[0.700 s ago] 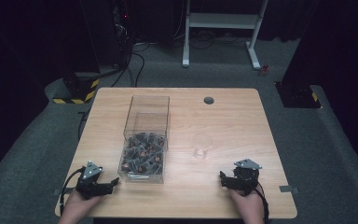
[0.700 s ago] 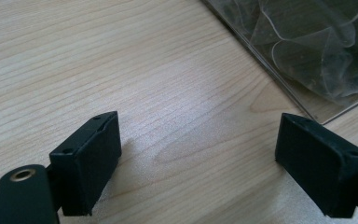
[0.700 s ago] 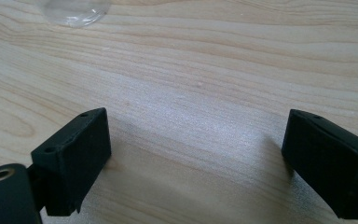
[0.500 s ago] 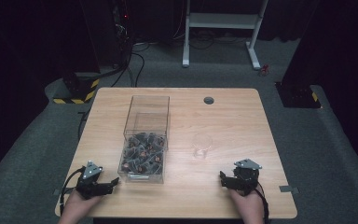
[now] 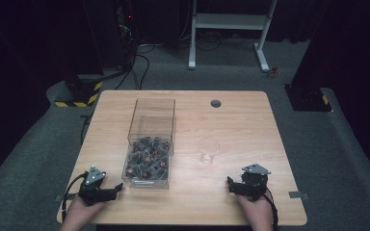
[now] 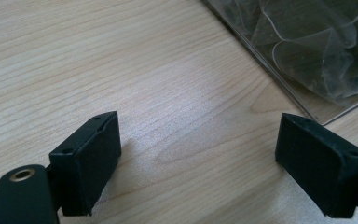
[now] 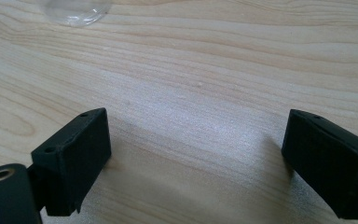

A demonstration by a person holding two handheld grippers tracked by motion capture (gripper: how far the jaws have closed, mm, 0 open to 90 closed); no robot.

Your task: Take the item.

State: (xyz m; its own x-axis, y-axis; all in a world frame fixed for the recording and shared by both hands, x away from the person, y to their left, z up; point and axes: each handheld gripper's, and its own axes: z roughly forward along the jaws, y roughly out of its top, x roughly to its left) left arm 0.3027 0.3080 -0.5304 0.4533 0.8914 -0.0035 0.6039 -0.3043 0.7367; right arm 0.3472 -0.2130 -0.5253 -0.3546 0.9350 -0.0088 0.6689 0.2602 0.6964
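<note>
A clear plastic box [image 5: 150,144] stands on the wooden table [image 5: 241,125], its near half heaped with small dark wrapped pieces [image 5: 147,158]. To its right stands an empty clear cup [image 5: 208,149]. My left gripper [image 5: 112,189] rests on the table near the front edge, just left of the box's near corner [image 6: 307,88], open with bare wood between its pads [image 6: 88,163]. My right gripper [image 5: 231,184] rests at the front right, below the cup [image 7: 74,9], also open and empty.
A dark round grommet [image 5: 216,103] sits in the table's far edge. Behind the table are a white desk frame [image 5: 229,29], floor cables and black stands with yellow-striped bases [image 5: 79,94]. Grey carpet surrounds the table.
</note>
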